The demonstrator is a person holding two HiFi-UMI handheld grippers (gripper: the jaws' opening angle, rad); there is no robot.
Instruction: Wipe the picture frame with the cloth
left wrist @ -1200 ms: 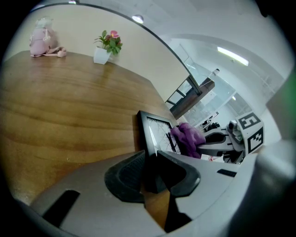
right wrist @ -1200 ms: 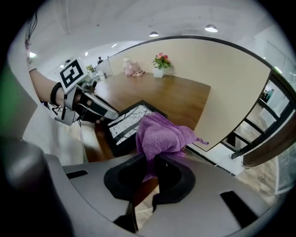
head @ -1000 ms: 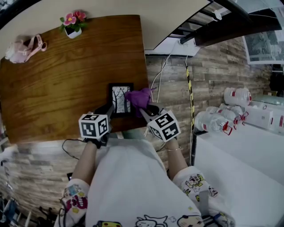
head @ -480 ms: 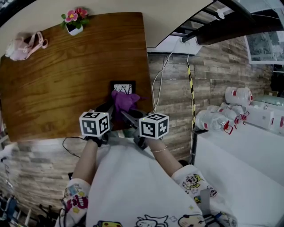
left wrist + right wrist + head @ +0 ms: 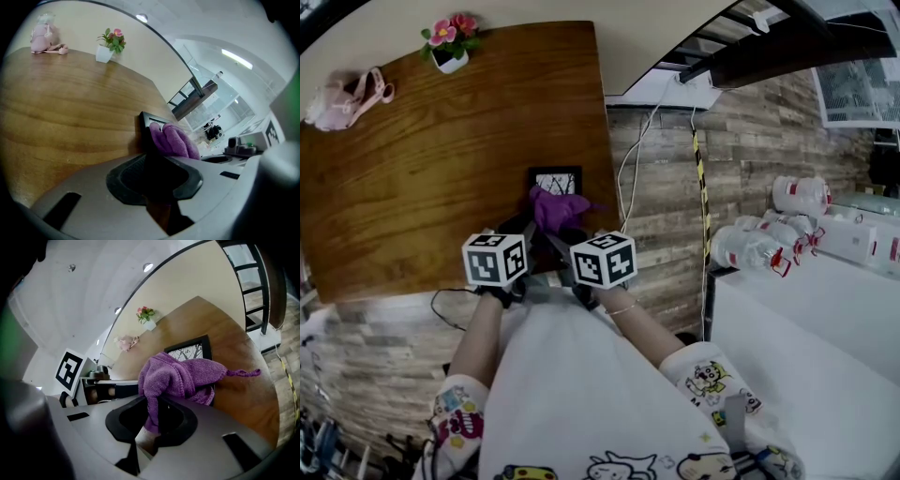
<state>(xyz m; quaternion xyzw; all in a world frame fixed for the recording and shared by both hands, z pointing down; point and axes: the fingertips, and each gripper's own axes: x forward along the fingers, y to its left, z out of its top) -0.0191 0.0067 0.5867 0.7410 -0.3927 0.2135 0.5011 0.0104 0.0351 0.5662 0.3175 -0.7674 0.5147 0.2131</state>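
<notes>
While left gripper jaws pinch the picture frame edge, right gripper, jaws clamped on the cloth, should sweep it flat and lightly over the frame just ahead.

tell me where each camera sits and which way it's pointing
Head view: on the person's head, facing steeply down at the table; both forearms, left gripper and right gripper show.
Left gripper view: on the left gripper, facing along jaws shut on the picture frame.
Right gripper view: on the right gripper, facing along jaws shut on the cloth.
All share picture frame, cloth, flower pot.
</notes>
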